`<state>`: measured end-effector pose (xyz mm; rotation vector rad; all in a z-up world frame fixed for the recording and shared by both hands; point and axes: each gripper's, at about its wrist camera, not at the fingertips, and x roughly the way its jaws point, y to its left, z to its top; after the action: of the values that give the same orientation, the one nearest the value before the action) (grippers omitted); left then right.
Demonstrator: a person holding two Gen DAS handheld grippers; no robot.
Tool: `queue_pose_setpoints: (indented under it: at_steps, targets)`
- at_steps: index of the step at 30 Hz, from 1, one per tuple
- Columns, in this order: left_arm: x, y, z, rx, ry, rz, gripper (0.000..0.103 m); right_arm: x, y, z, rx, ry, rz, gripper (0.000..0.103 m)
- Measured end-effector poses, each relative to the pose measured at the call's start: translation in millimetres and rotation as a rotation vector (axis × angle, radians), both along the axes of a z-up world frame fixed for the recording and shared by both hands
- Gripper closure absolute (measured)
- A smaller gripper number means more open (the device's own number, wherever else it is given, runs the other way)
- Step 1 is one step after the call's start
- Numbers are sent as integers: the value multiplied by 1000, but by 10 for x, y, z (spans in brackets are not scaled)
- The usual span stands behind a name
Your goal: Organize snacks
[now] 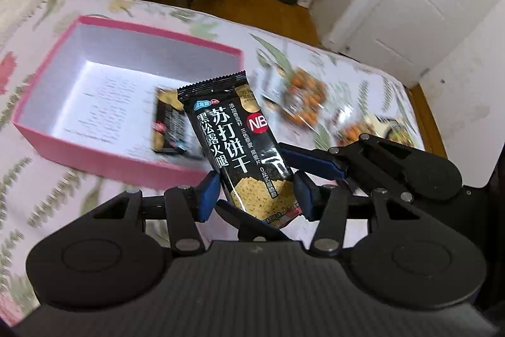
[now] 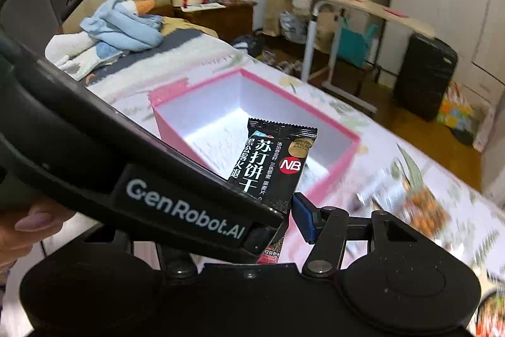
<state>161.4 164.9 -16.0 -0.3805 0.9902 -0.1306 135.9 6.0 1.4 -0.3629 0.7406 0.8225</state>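
My left gripper [image 1: 257, 195] is shut on a black soda-cracker packet [image 1: 236, 144], held upright just in front of the open pink box [image 1: 47, 128] on the bed. A second black packet [image 1: 169, 123] lies inside the box at its right end. My right gripper [image 2: 284, 210] is shut on another black cracker packet [image 2: 271, 160], held above the pink box [image 2: 344, 160]. In the left wrist view the right gripper's fingers [image 1: 309, 160] show just right of my packet. The left gripper's body [image 2: 126, 147] hides the right gripper's left finger.
Several orange snack packets [image 1: 304, 97] lie blurred on the floral bedspread [image 1: 47, 195] right of the box; they also show in the right wrist view [image 2: 423, 210]. A blue plush toy [image 2: 123, 27] lies at the bed's head. A black suitcase [image 2: 424, 75] and a side table [image 2: 363, 5] stand beyond.
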Motion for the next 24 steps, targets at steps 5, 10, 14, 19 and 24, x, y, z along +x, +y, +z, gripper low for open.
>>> queue_pose_setpoints:
  at_steps: [5, 10, 14, 19, 24]
  targets:
    - [412, 425, -155, 19, 61, 69, 50, 379, 415, -116, 33, 45, 39, 41]
    - [864, 803, -576, 12, 130, 150, 48, 822, 821, -492, 39, 152, 37, 41]
    - [1029, 988, -903, 0, 175, 163, 48, 1063, 997, -799, 50, 222, 59, 40]
    - [1072, 1030, -1106, -11, 187, 173, 48, 1201, 1047, -1024, 53, 332, 7, 38]
    - [955, 967, -997, 21, 146, 170, 46, 1086, 930, -945, 29, 314, -35, 32]
